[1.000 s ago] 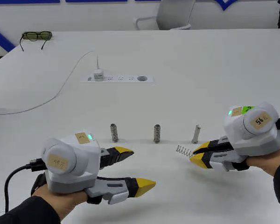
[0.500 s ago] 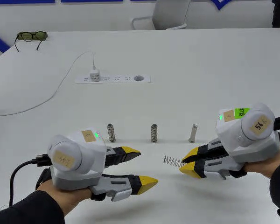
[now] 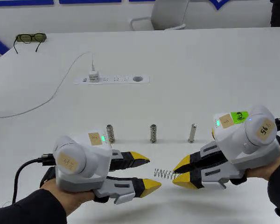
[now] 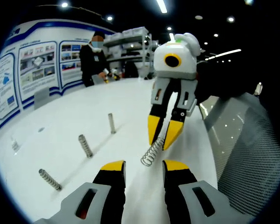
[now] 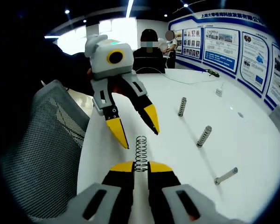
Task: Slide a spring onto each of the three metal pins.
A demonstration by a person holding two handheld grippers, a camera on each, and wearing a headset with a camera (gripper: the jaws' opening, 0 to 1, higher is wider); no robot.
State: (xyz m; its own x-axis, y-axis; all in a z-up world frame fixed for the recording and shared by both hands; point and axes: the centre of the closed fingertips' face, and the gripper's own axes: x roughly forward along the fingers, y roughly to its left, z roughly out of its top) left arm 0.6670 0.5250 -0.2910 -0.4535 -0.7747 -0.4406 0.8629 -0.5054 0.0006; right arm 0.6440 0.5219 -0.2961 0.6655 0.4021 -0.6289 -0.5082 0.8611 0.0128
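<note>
Three metal pins stand in a row on the white table (image 3: 214, 84). The left pin (image 3: 110, 134) and the middle pin (image 3: 153, 133) each wear a spring; the right pin (image 3: 192, 133) is bare. My right gripper (image 3: 180, 172) is shut on one end of a loose spring (image 3: 164, 174), which points horizontally at my left gripper (image 3: 150, 173). In the right gripper view the spring (image 5: 141, 153) sticks out from between the jaws. My left gripper (image 4: 143, 165) is open, and the spring's free end (image 4: 150, 153) hovers just ahead of its jaws, short of touching.
A power strip (image 3: 116, 80) with a white charger (image 3: 94, 74) and its cable lies at mid-table. Dark glasses (image 3: 30, 37) rest at the far left corner, and a chair (image 3: 170, 14) stands beyond the table. A black cable (image 3: 19, 169) trails from my left gripper.
My right gripper has carried the spring left and nearer, away from the bare pin. My left gripper has moved right toward it, so the two now nearly meet.
</note>
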